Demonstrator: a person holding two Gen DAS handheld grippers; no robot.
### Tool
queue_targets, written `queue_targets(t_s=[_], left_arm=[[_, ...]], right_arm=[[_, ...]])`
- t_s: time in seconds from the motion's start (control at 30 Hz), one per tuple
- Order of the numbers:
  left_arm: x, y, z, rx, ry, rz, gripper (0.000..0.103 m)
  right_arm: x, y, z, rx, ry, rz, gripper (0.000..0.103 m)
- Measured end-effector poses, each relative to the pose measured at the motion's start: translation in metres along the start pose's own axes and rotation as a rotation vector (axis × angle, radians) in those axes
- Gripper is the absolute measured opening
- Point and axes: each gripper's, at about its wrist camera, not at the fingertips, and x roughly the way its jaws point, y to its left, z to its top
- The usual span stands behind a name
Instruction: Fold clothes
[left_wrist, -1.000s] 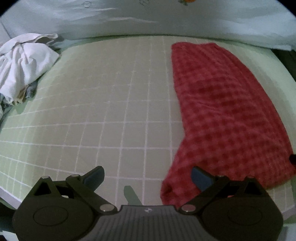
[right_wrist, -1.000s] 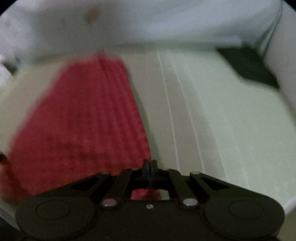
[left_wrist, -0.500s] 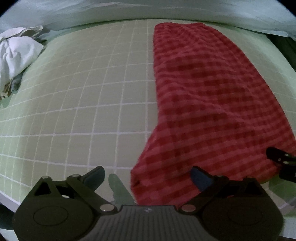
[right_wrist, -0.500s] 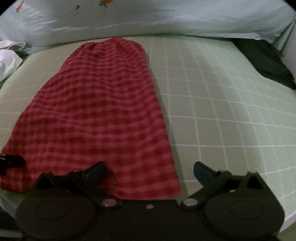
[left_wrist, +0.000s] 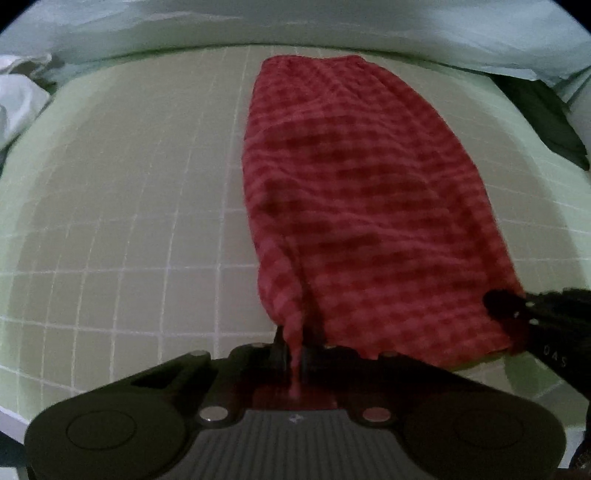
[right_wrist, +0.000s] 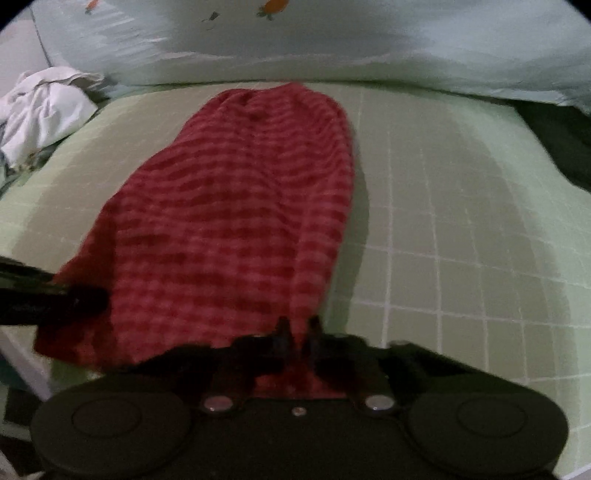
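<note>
Both jaws pinch near corners of soft red checked cloth (left_wrist: 354, 206); gridded mat (left_wrist: 122, 206) beneath.

Bare grid mat (left_wrist: 129, 221) lies open on my left; crumpled white clothes (right_wrist: 44, 110), slightly blurred, crowd its far-left corner.

Pale letters reading "OAS" on the black body of the right tongs (left_wrist: 517, 308), left wrist view; partly cut off.
</note>
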Motion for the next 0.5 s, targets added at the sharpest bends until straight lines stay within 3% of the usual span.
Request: queue_targets(t_s=[0.13,0.2,0.5], left_arm=[[-0.012,0.006,0.002,-0.040,0.027,-0.073,0.005],[-0.021,0.012,0.015,-0.066,-0.011,-0.087,0.005],[-0.056,0.038,0.076,-0.168,-0.186,-0.145,0.005]], right_arm=[[-0.008,-0.016,0.009,0.080,0.054,0.074,0.003],[-0.019,-0.024,0.014,0.135,0.047,0.099,0.003],[-0.045,-0.049,0.089,0.231,-0.139,0.127,0.002]])
